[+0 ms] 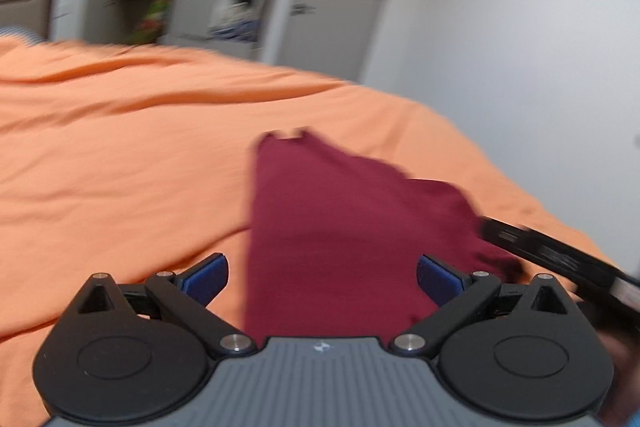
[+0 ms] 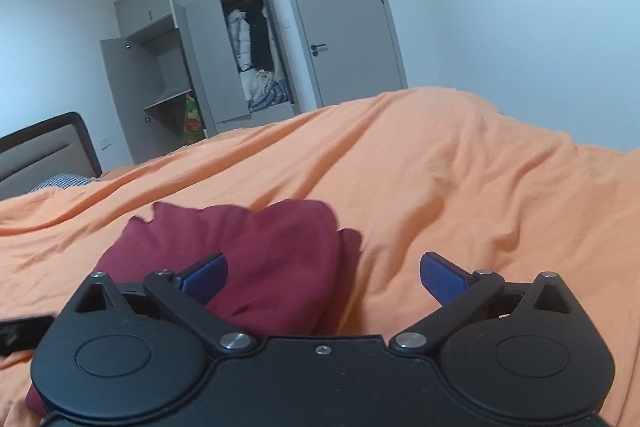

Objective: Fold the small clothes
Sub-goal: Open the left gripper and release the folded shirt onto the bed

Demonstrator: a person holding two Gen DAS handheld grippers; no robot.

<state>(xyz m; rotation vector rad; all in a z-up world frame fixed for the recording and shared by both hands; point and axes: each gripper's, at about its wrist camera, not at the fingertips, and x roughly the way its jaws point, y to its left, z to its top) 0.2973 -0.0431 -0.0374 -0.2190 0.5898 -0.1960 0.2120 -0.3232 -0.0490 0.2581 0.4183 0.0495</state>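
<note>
The maroon garment (image 2: 240,259) lies on the orange bedcover (image 2: 440,187), toward the near edge of the bed, directly ahead of both tools. The left gripper (image 1: 322,281) has its jaws spread wide, with cloth visible between the blue pads but not pinched; the right gripper (image 2: 323,281) is likewise released and grasps nothing. Judged from its outline, the garment has already been brought in on itself: it presents as a narrow, layered strip with a doubled edge on its right side, not as a flat spread item. A further fold to shorten it, and smoothing of the uneven far edge, probably remain; whether more clothes await folding cannot be determined, since no other loose item is visible on the cover. The left wrist view is motion-blurred; it shows the garment lengthwise, running from below the tool out to a notched far end, and it shows the black body of the other tool (image 1: 560,259) at the garment's right edge. The right wrist view is sharp; it shows the rounded, stacked layers, the headboard (image 2: 48,151) at the far left corner of the bed, and the open wardrobe (image 2: 208,67) beside the closed door (image 2: 344,23).
</note>
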